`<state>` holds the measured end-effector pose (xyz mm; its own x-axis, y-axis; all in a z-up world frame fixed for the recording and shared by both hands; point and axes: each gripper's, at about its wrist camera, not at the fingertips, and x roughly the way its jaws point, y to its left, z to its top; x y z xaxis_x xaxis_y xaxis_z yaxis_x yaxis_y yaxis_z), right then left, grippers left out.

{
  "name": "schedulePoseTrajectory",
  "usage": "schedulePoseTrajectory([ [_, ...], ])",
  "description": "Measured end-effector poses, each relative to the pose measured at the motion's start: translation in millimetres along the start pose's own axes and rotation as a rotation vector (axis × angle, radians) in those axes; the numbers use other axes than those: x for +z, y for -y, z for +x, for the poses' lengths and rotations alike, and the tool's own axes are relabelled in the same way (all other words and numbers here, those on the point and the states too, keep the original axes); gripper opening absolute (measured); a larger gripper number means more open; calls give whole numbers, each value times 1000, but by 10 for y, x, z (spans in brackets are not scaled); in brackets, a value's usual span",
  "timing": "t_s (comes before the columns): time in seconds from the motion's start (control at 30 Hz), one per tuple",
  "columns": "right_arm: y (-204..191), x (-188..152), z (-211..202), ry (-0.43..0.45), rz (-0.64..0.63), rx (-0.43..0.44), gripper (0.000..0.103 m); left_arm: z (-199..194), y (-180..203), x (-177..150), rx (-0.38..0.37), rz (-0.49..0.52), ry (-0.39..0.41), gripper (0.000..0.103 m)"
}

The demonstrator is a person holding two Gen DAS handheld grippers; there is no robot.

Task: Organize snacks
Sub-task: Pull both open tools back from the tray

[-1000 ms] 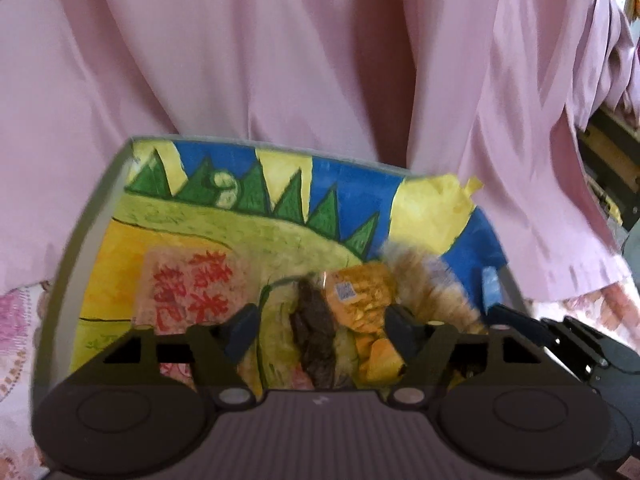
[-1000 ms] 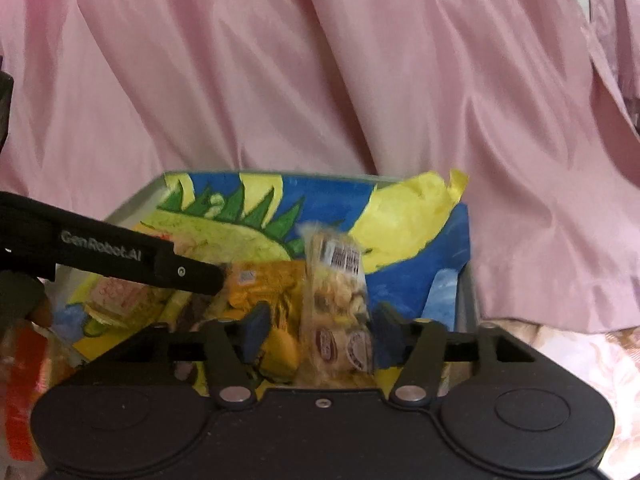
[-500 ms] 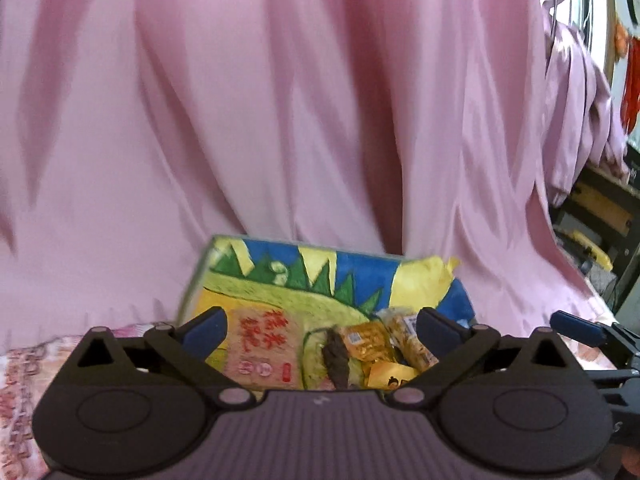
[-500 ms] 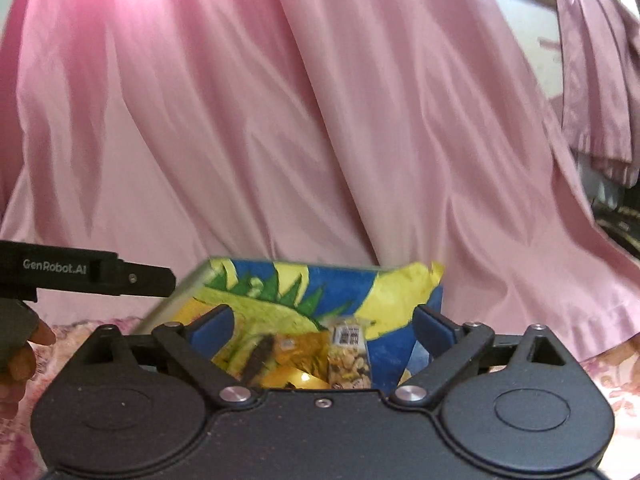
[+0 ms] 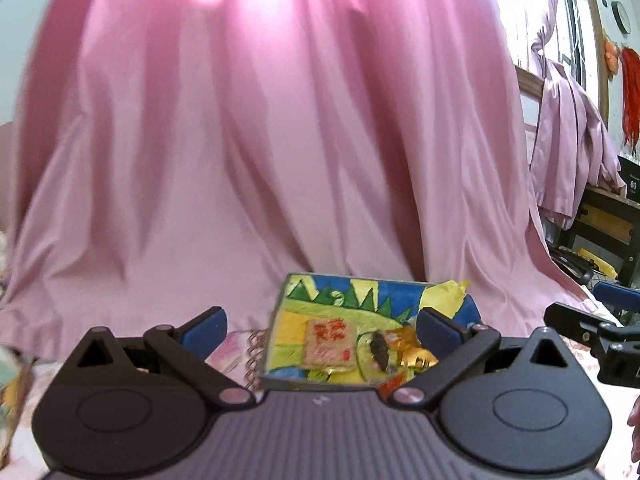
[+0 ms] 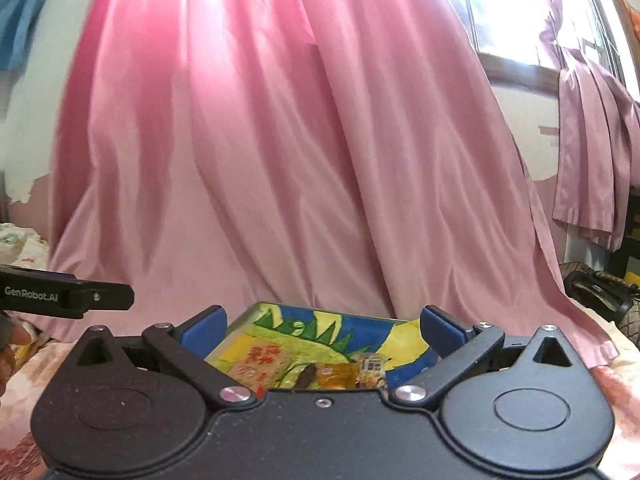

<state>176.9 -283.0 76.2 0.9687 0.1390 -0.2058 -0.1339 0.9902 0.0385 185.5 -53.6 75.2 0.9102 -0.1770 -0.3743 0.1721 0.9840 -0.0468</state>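
Note:
A tray (image 5: 340, 292) painted green, yellow and blue lies on the floral cloth and holds snacks. In it are a pink packet (image 5: 330, 340) with red characters, a dark brown snack (image 5: 378, 354) and golden wrapped packets (image 5: 416, 356). My left gripper (image 5: 322, 320) hangs open, back from and above the tray, with nothing between its fingers. My right gripper (image 6: 324, 322) is likewise drawn back over the tray (image 6: 360, 324); its jaws are opening and grip nothing. A clear packet with a barcode (image 6: 372, 372) lies beside the golden ones (image 6: 334, 376).
A pink curtain (image 5: 280, 140) hangs right behind the tray and fills both views. A black shelf unit (image 5: 600, 216) stands at the right, with a dark tyre-like object (image 6: 600, 288) on the floor. A bright window (image 6: 520, 12) is at upper right. Floral cloth (image 5: 232, 352) covers the surface.
Both grippers have pulled back and risen away from the tray, and their jaws have spread wide. The snacks that stood between the jaws now lie in the tray.

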Motion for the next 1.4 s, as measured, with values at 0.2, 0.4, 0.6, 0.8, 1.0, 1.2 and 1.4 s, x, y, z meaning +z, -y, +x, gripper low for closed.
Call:
schedulePoseTrajectory([
  [0.2,-205,-122,-485,3,12,30,102,-502,-148,-220,53,-32,12,103],
  [0.4,-384,-283,-824,-2,5,42,102,-782,-280,-501,87,-38,-5,103],
  [0.6,-483,-487,-1050,-57,6,56,102,-972,-330,-793,94,-48,-47,103],
  [0.8,-554,-738,-1211,-123,1,75,102,-1060,-362,-1054,106,-57,-111,103],
  [1.0,-623,-908,-1264,-192,-10,112,102,-1072,-361,-1266,118,-71,-186,103],
  [1.2,-646,-1036,-1246,-251,0,128,102,-1072,-349,-1413,133,-86,-230,103],
  [1.4,-636,-1079,-1228,-283,15,135,102,-1057,-338,-1474,141,-83,-259,103],
])
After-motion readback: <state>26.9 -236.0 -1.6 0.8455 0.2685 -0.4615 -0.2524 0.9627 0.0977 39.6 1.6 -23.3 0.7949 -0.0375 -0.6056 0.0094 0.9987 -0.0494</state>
